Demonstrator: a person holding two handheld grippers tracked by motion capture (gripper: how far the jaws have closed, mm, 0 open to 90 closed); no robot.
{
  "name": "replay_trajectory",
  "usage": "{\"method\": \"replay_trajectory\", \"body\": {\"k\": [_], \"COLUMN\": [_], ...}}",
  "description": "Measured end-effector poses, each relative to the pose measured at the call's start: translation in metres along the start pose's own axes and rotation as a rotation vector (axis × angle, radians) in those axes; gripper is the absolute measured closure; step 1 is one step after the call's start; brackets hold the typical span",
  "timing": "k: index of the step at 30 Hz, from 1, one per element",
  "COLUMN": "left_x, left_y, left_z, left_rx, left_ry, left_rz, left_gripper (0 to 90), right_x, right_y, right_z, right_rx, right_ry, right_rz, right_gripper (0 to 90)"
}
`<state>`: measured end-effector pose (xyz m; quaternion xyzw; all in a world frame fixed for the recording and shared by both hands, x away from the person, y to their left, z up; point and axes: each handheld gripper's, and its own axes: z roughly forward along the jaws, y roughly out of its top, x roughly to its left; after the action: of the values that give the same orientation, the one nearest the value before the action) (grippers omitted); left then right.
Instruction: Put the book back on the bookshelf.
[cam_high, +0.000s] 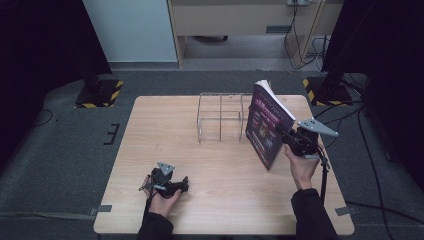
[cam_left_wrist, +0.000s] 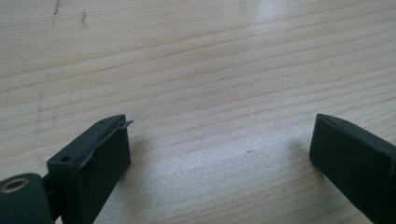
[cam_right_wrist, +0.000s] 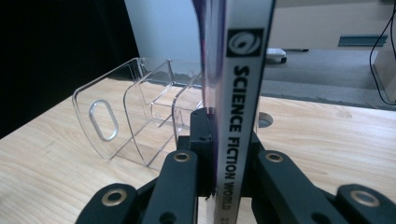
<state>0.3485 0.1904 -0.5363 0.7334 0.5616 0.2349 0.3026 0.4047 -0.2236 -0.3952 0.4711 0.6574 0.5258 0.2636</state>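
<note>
A purple-covered book (cam_high: 266, 127) stands tilted above the right side of the table, my right gripper (cam_high: 286, 136) shut on its spine edge. In the right gripper view the white spine (cam_right_wrist: 238, 116) reads "SCIENCE FICTION WORLD" and sits clamped between the two black jaws. A clear acrylic rack (cam_high: 222, 118) with several slots stands just left of the book; the right gripper view has this rack (cam_right_wrist: 135, 126) behind and left of the spine. My left gripper (cam_high: 184, 184) lies low at the table's front left, held in a hand. Its jaws are wide apart over bare wood, gripper midpoint (cam_left_wrist: 219, 140).
The wooden table (cam_high: 165, 135) has open surface between the two hands. A cable trails from the right gripper toward the floor at the right. Black stands with yellow-striped bases (cam_high: 102, 92) flank the far corners of the table.
</note>
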Motion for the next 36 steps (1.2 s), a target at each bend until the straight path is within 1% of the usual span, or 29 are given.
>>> {"method": "replay_trajectory", "body": {"k": [4, 9, 14, 17, 21, 27, 30, 36], "left_x": [0.0, 0.0, 0.0, 0.0, 0.0, 0.0, 0.0, 0.0], "left_y": [0.0, 0.0, 0.0, 0.0, 0.0, 0.0, 0.0, 0.0], "left_z": [0.0, 0.0, 0.0, 0.0, 0.0, 0.0, 0.0, 0.0], "left_rx": [-0.001, -0.001, -0.001, -0.001, -0.001, 0.0, -0.001, -0.001], "left_ry": [0.0, 0.0, 0.0, 0.0, 0.0, -0.001, 0.0, 0.0], "left_rz": [-0.001, -0.001, -0.001, -0.001, -0.001, -0.001, -0.001, 0.0], "left_gripper": [4.3, 4.3, 4.3, 4.3, 4.3, 4.3, 4.3, 4.3], "right_x": [0.001, 0.003, 0.002, 0.002, 0.001, -0.001, -0.003, -0.002], "right_y": [0.003, 0.008, 0.01, 0.013, 0.017, 0.02, 0.02, 0.02], "right_z": [0.003, 0.009, 0.015, 0.018, 0.021, 0.026, 0.03, 0.041], "right_rx": [-0.006, -0.01, -0.03, -0.038, -0.062, -0.085, -0.089, -0.1], "right_ry": [-0.001, -0.013, -0.013, -0.016, -0.029, -0.044, -0.054, -0.075], "right_rz": [0.001, -0.009, 0.011, 0.011, 0.015, 0.022, 0.032, 0.024], "right_gripper": [82.9, 82.9, 82.9, 83.0, 83.0, 83.0, 82.9, 82.9]}}
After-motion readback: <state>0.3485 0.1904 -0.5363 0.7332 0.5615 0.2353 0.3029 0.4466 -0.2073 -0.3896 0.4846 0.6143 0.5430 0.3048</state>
